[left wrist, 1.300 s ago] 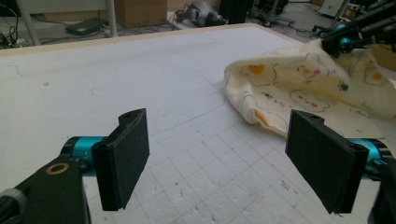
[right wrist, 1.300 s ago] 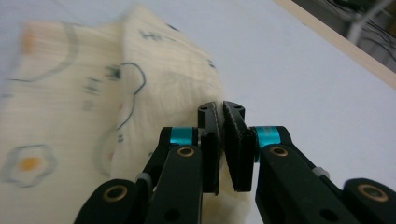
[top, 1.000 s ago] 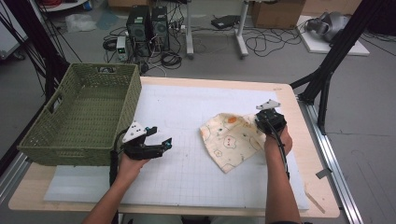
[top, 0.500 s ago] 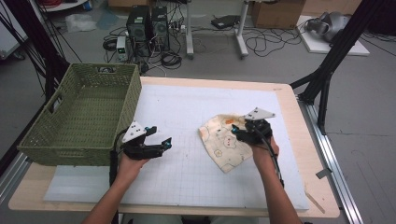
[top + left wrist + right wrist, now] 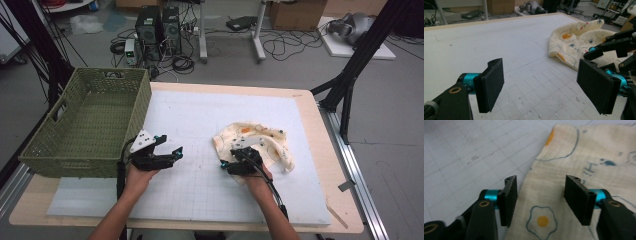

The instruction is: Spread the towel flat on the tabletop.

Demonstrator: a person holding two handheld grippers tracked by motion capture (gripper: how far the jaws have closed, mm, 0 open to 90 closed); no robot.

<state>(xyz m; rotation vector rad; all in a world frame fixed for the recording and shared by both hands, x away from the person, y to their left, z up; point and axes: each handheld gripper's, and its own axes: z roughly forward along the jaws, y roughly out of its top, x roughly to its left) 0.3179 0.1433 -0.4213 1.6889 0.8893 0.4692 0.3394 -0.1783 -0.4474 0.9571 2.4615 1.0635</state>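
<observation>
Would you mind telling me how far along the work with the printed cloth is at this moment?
Nothing looks finished: the crumpled cream cloth with printed animals lies on the white foam mat, and the green woven basket holds nothing I can see. In hand: the right gripper hovers open, straddling the cloth's near edge. The left gripper waits open over bare mat. Left: gripping the cloth and whatever follows, perhaps folding or moving it to the basket.

Black fingers (image 5: 578,199) on teal hubs, brass screws
</observation>
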